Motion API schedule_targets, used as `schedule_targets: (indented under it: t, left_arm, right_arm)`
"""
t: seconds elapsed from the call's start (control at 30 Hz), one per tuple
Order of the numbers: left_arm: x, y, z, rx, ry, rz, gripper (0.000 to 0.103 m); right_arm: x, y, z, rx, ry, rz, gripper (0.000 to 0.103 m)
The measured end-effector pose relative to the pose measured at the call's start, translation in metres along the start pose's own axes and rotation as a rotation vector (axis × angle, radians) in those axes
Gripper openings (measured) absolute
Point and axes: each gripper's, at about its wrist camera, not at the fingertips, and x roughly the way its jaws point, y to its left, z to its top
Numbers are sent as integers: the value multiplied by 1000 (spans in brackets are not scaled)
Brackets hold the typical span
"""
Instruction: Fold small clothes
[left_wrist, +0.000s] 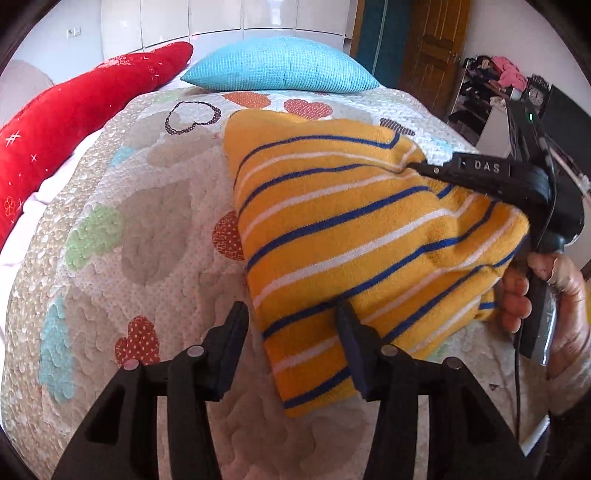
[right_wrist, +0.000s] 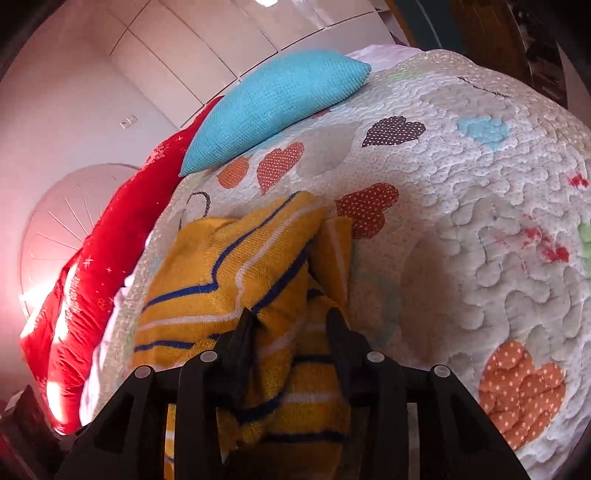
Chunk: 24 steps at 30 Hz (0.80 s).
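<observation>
Lying across the centre and right of the left wrist view: a yellow sweater with blue and white stripes, folded into a thick bundle on a quilted bedspread printed with hearts. Seen at the bottom of that frame: the left gripper, fingers spread wide apart, the right finger resting over the sweater's lower edge, the left finger over bare quilt; nothing held between them. Reaching in from the right edge of the same frame: the right gripper, black, lettered "DAS", tips buried in a fold of the sweater near its upper right corner, held by a bare hand at the lower right. Shown in the right wrist view, lower centre: the same right gripper, fingers parted with bunched yellow cloth between them; cannot tell whether the pads actually pinch it. Visible at the top of both frames: a turquoise pillow at the head of the bed, and a red cushion along the upper left, well apart from the sweater.
</observation>
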Motion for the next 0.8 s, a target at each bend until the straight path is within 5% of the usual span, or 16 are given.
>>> schedule_targets:
  t: [0.07,0.13,0.2,0.27,0.43,0.47,0.6,0.7,0.8]
  left_arm:
    - [-20,14,3,-27,-52,-23,54]
    - [-29,33,11,-77,-90,-30,86]
    - [-22,51,23,-144,-99,-83,92]
    - [5,58,36,-169,-20,-165,92]
    - [73,43,50,-221,187,-428,92]
    - [76,37,50,-214,192,-424,91]
    - [46,32,61,-188,147,-382,45]
    - [14,38,69,-153,98,-355,43]
    - [4,45,65,-140,103,-287,48]
  right_arm:
    - [-22,-4,-3,41,-31,8,65]
    - [-37,-9,-7,58,-58,24,76]
    - [-33,-13,-9,72,-24,48,80]
    - [-17,-16,-11,87,36,57,80]
    - [8,-16,-12,146,49,143,80]
    - [13,-14,-11,174,77,199,58]
    - [8,4,-6,207,81,345,54]
    - [-2,19,-7,167,55,408,53]
    - [1,25,-17,101,54,236,58]
